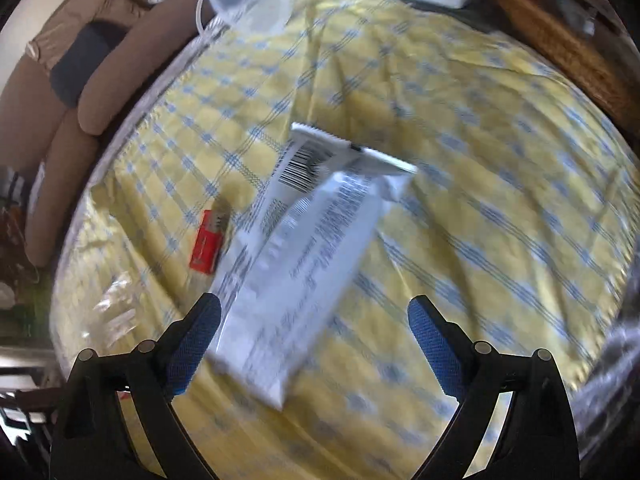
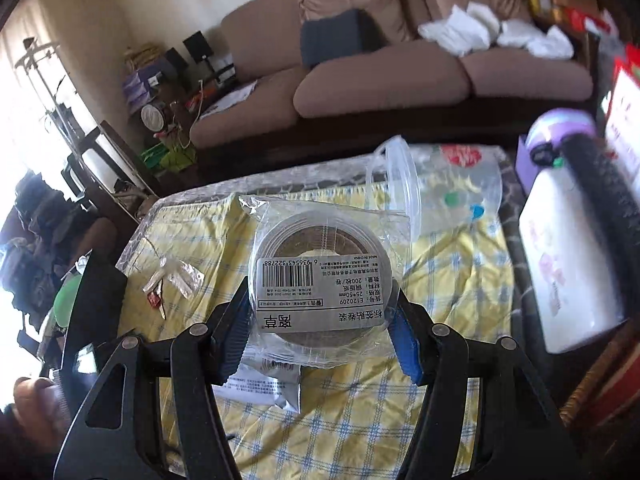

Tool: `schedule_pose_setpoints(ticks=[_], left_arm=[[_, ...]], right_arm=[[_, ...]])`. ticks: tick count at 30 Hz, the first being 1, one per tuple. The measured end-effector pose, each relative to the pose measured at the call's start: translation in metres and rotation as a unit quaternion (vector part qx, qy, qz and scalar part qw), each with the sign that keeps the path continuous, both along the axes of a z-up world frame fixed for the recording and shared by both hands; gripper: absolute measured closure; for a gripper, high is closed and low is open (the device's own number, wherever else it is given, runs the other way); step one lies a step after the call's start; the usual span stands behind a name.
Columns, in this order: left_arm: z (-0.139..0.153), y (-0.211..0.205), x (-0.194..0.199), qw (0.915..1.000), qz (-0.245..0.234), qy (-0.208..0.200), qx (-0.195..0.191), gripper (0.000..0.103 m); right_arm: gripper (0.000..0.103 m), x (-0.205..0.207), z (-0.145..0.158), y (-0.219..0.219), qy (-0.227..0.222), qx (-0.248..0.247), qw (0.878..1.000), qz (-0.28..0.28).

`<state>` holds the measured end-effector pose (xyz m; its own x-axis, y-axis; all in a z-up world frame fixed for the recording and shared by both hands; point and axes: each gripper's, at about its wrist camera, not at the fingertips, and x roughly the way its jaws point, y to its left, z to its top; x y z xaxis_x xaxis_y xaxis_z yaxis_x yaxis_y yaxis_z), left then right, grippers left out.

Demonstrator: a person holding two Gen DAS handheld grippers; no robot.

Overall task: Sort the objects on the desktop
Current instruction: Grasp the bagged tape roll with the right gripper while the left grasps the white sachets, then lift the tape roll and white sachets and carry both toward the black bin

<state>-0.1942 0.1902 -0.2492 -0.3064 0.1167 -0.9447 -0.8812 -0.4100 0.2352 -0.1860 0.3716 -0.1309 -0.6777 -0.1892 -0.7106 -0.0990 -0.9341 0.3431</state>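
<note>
My left gripper (image 1: 314,312) points down at the yellow checked tablecloth (image 1: 460,200), jaws wide open. A white printed packet (image 1: 304,240) with a barcode shows blurred between the fingers; neither pad presses on it. A small red item (image 1: 206,246) lies just left of it. My right gripper (image 2: 320,320) is shut on a roll of label stickers (image 2: 316,264) in a clear bag, held above the table. The same white packet (image 2: 264,384) lies on the cloth under the roll. A clear plastic tub (image 2: 436,196) lies on its side beyond it.
A white tissue box (image 2: 572,272) and a purple-capped bottle (image 2: 560,132) stand at the table's right. Clear wrappers (image 2: 176,276) lie at the left. A hand (image 2: 32,396) holds the other gripper at the left edge. A wicker basket (image 1: 560,48) and a brown sofa (image 2: 400,64) border the table.
</note>
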Motion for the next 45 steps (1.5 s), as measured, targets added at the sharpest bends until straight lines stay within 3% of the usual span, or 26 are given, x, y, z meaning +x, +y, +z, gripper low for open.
schedule_pose_setpoints(ticks=[5,9,13,22,26,31,33,34,35,37,42,45], left_arm=[[-0.016,0.005,-0.008,0.9997,-0.017,-0.007,0.016,0.002],[-0.018,0.006,-0.012,0.9995,-0.018,-0.016,0.021,0.0],[-0.02,0.007,-0.021,0.9987,-0.031,-0.032,0.024,0.0],[-0.026,0.009,-0.037,0.9921,-0.073,-0.099,0.021,0.0],[-0.027,0.006,-0.042,0.9882,-0.084,-0.122,0.038,0.0],[-0.025,-0.004,-0.037,0.9858,-0.105,-0.11,0.072,0.0],[-0.024,-0.005,-0.034,0.987,-0.1,-0.105,0.069,0.001],[-0.023,-0.005,-0.032,0.9877,-0.096,-0.104,0.066,0.006],[-0.019,-0.004,-0.029,0.9887,-0.09,-0.101,0.065,0.019],[-0.011,-0.006,-0.021,0.9903,-0.083,-0.09,0.067,0.028],[0.004,-0.022,0.022,0.9909,-0.084,-0.052,0.092,0.029],[0.024,-0.042,0.039,0.9887,-0.071,-0.033,0.128,0.03]], right_arm=[[0.044,-0.004,-0.011,0.012,0.0,-0.028,1.0,0.0],[0.044,-0.002,-0.008,0.008,-0.013,0.01,1.0,-0.012],[0.044,0.002,-0.004,0.009,0.004,-0.018,1.0,0.001],[0.044,0.001,-0.013,0.011,-0.011,-0.019,1.0,-0.008],[0.044,-0.002,-0.02,0.016,-0.027,-0.013,0.999,-0.018],[0.044,-0.003,-0.02,0.015,-0.03,-0.005,0.999,-0.02],[0.044,-0.005,-0.02,0.013,-0.03,0.003,0.999,-0.021],[0.044,-0.007,-0.021,0.011,-0.034,0.009,0.999,-0.021],[0.044,-0.008,-0.022,0.009,-0.039,0.015,0.999,-0.021],[0.044,-0.009,-0.021,0.006,-0.041,0.024,0.999,-0.017],[0.044,-0.006,-0.011,0.002,-0.025,0.026,0.999,-0.011],[0.044,-0.004,-0.007,0.0,-0.017,0.022,1.0,-0.006]])
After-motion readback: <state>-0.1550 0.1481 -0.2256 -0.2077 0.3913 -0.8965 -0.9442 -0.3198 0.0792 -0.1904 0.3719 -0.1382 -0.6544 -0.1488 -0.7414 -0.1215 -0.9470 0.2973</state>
